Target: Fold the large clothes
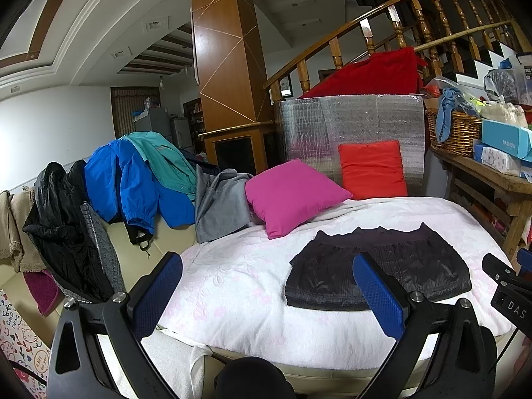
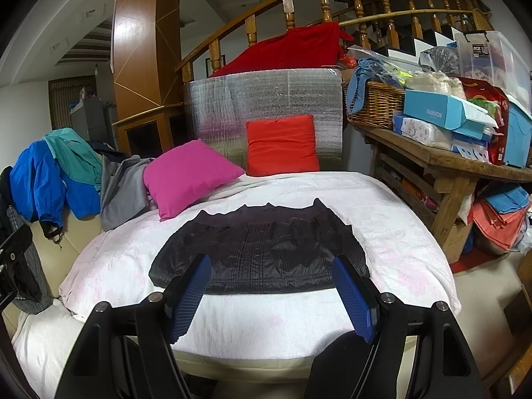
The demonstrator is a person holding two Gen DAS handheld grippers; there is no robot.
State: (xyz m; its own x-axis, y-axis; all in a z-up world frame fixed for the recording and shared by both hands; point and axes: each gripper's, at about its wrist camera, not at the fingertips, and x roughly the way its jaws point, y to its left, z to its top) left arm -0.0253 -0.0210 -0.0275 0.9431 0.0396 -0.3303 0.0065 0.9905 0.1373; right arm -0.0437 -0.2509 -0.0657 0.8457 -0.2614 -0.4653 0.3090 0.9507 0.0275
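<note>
wooden stair railing (image 2: 332, 10) | wood-panelled pillar (image 1: 229, 43) | white wall (image 1: 50, 126) | cluttered wooden table (image 2: 449, 163)

Bare white blanket (image 2: 382, 206) around the folded black garment (image 2: 259, 252), pink pillow (image 2: 189, 176) behind-left (touching blanket), wooden table (image 2: 442, 166) crowding right.

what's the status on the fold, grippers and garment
Left gripper and right gripper both open, empty, short of the bed. Black garment lies folded flat on the white blanket. Nothing in the way; pink cushion sits behind.

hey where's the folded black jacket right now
The folded black jacket lies flat on the white blanket, centred in the right wrist view, in front of the pink cushion.
</note>
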